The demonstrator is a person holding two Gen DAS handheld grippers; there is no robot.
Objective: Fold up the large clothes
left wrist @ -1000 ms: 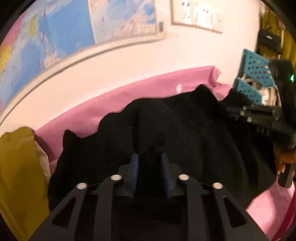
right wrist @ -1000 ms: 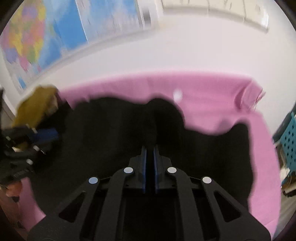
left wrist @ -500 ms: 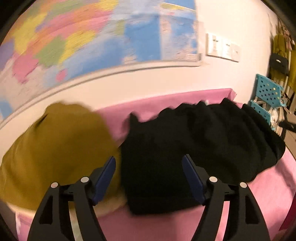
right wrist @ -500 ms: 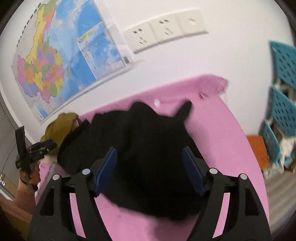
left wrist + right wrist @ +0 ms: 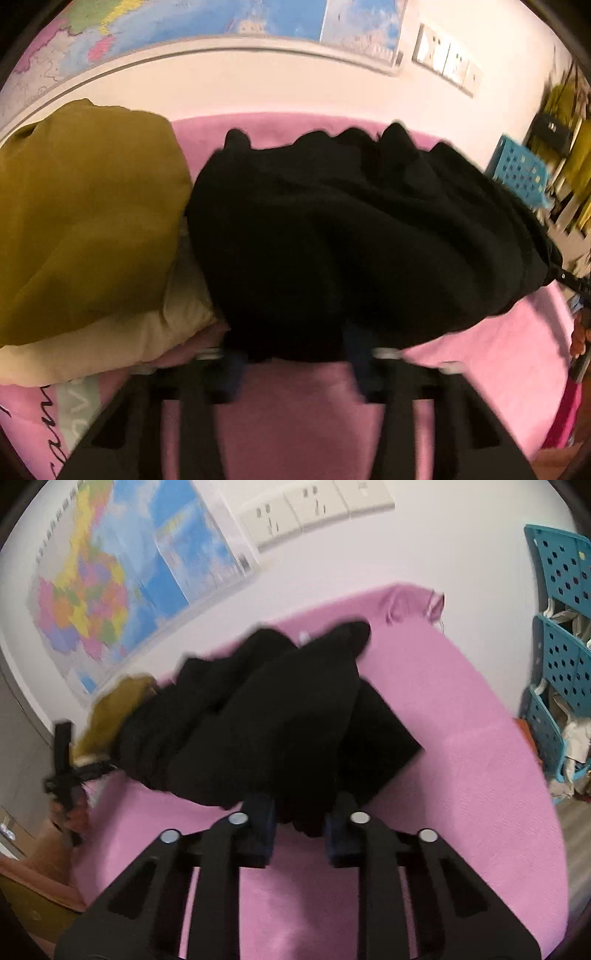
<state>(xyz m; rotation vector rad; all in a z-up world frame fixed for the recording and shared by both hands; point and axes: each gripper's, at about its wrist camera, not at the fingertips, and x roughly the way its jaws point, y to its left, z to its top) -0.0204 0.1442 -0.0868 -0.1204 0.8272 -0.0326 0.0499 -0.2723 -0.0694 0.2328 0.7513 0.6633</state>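
Left wrist view shows the black garment [image 5: 362,236] bunched in a soft heap on the pink-covered surface [image 5: 295,417], its long axis running left to right across the frame, one end just beside the mustard cloth [image 5: 85,214] and the cream pillow [image 5: 147,332] under it. From the right wrist view the same garment [image 5: 280,720] lies slanted, stretching from the far edge of the surface [image 5: 480,775] toward the near left. It looks limp, thick and light; I judge it will sag and slide rather than hold any shape, so a hem or corner at the near edge is the place to pinch, not the piled middle.

The left gripper [image 5: 295,369] sits at the near edge of the heap with jaws apart, blurred, nothing between them that I can make out. The right gripper [image 5: 299,827] also has its jaws apart, a dark fold hanging into the gap but not pinched.

A map [image 5: 122,590] and sockets [image 5: 314,509] hang on the wall behind; teal crates [image 5: 561,627] stand to the right.
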